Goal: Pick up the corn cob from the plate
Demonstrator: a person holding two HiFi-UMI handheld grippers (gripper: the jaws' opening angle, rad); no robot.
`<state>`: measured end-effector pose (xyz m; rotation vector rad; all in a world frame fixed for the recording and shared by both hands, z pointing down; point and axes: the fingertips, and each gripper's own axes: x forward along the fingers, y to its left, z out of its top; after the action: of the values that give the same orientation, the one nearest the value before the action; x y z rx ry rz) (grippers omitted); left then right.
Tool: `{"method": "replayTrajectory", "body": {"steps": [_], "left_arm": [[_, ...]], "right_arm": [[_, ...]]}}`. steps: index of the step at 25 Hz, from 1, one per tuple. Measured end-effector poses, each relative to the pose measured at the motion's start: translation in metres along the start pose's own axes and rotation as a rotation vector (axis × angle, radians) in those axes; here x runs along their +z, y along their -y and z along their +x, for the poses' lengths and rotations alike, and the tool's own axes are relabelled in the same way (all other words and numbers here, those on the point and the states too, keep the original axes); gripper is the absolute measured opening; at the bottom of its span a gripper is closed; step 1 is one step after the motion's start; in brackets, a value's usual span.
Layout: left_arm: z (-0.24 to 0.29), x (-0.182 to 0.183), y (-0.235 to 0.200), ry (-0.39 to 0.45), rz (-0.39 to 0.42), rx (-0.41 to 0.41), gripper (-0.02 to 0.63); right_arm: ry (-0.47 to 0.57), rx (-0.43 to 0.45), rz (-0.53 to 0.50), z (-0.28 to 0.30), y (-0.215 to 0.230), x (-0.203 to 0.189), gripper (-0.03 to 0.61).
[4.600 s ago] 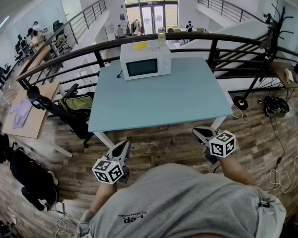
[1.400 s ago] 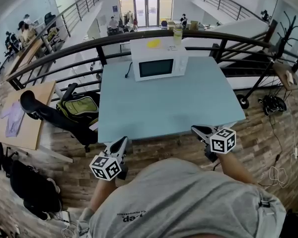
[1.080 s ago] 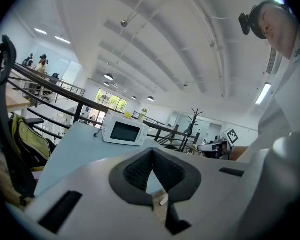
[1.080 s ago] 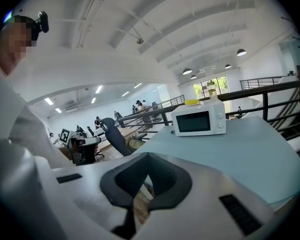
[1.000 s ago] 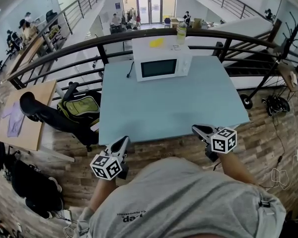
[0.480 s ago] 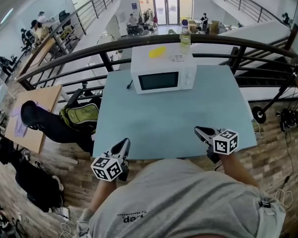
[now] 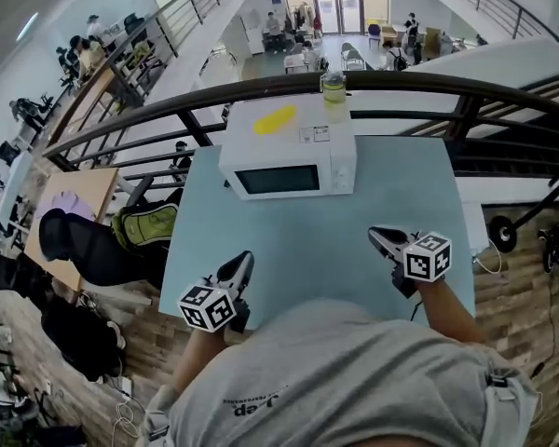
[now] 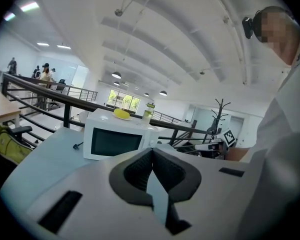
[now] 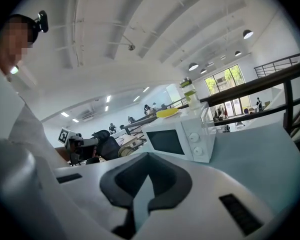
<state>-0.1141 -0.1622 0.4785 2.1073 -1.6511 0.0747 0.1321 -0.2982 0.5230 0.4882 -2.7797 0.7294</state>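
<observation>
Blue bench [image 7: 401, 184] by the railing carries a microwave [image 7: 289, 170]; the corn cob [image 7: 275, 119] lies on top of it. My left gripper [image 7: 245, 261] and right gripper [image 7: 377, 235] hover clenched and empty over the near edge, so I judge that reach, grasp and lift are all ahead.

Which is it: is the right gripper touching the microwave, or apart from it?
Apart. The head view shows a strip of bare blue table between the right gripper and the microwave.
</observation>
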Motion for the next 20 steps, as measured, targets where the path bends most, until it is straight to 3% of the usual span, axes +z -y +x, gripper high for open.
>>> {"method": "replayTrajectory", "body": {"steps": [8,13,20], "left_arm": [[0.054,0.01,-0.02,-0.078,-0.003,0.017,0.018],[0.083,0.018,-0.063,-0.104,0.018,-0.046,0.018],[0.12,0.086,-0.142,-0.066,0.123,-0.093,0.02]], "right_arm": [[0.017,0.023,0.048,0.038,0.054,0.012,0.015],[0.021,-0.052,0.076,0.073,0.07,0.01,0.015],[0.01,-0.156,0.094,0.117,0.055,0.015,0.015]]}}
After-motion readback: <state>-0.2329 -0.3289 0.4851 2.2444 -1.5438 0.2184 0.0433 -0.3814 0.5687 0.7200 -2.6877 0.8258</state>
